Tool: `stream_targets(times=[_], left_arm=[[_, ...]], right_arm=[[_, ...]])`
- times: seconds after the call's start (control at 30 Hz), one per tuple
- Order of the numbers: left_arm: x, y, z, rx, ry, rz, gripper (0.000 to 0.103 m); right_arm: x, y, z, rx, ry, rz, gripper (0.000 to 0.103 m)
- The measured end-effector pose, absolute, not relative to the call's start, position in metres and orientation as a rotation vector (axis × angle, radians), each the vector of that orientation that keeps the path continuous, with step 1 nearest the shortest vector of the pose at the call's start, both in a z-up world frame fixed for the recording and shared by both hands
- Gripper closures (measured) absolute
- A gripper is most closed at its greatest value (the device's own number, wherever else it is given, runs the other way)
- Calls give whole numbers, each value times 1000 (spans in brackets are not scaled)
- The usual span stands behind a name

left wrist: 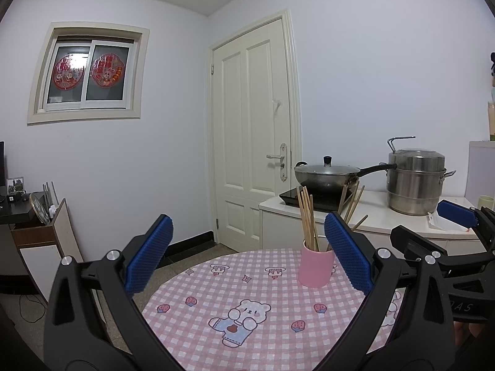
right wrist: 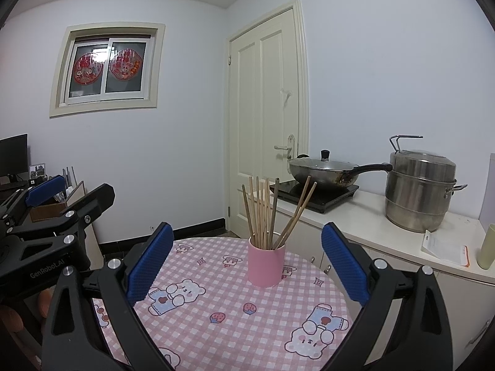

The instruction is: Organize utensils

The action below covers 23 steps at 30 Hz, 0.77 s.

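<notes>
Pink cup (right wrist: 266, 265) upright on the table (right wrist: 216, 324), full of chopsticks (right wrist: 263, 213). Ahead of the right gripper (right wrist: 247, 259), between its spread fingers, untouched; left gripper (left wrist: 247, 256) also wide apart, empty, cup near its right finger (left wrist: 348, 252).

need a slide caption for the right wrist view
Open right gripper faces a pink cup of chopsticks on a checked tablecloth.
</notes>
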<state>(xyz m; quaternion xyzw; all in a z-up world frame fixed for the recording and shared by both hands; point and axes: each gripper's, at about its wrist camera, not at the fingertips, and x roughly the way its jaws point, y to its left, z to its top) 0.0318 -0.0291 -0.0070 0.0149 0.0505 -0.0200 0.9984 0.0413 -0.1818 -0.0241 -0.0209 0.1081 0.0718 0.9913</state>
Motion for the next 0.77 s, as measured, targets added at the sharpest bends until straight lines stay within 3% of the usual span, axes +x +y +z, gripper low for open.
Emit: stream_targets(times=[0.77], left_arm=[[53, -19, -22, 17, 169, -50, 6]], right_arm=[[59, -174, -39, -46, 263, 154, 9]])
